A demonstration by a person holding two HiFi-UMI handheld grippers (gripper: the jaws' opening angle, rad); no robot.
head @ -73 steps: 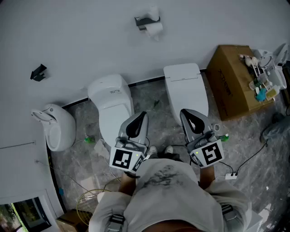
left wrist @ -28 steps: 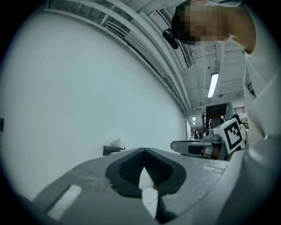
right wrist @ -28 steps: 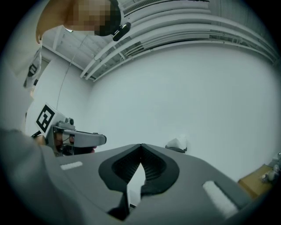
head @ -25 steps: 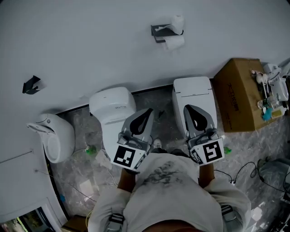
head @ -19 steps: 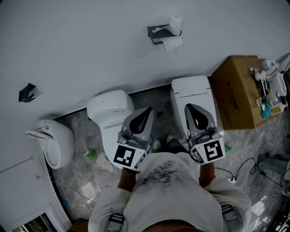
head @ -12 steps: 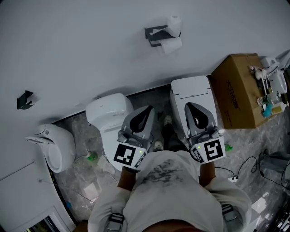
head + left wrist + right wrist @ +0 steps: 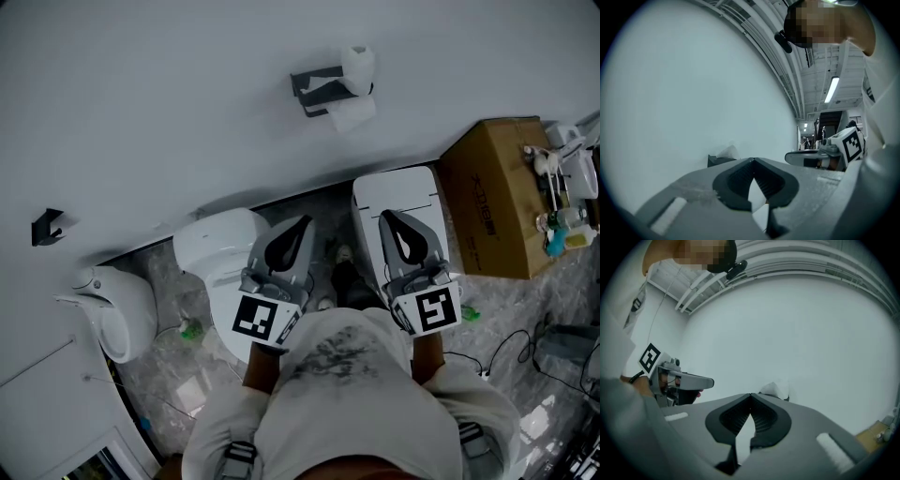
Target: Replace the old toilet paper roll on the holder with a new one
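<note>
High on the white wall hangs a black holder (image 7: 316, 85); one white roll (image 7: 357, 64) stands on top of it and another (image 7: 352, 113) hangs under it. Both grippers point level at the wall, well short of the holder. My left gripper (image 7: 301, 224) is shut and empty, over a toilet. My right gripper (image 7: 386, 217) is shut and empty too. In the left gripper view the holder (image 7: 718, 160) with paper shows just above the closed left gripper (image 7: 753, 161). The right gripper view has the paper (image 7: 774, 389) peeking over the closed right gripper (image 7: 750, 395).
Two white toilets (image 7: 214, 244) (image 7: 405, 193) stand against the wall below the grippers, a white urinal-like fixture (image 7: 120, 302) to the left. A cardboard box (image 7: 495, 199) with small items on top sits right. A black hook (image 7: 45, 227) is on the wall. Cables cross the floor (image 7: 525, 347).
Both grippers have moved forward toward the wall, now reaching over the toilets. The holder sits slightly lower and left in the head view. Jaws stay shut.
</note>
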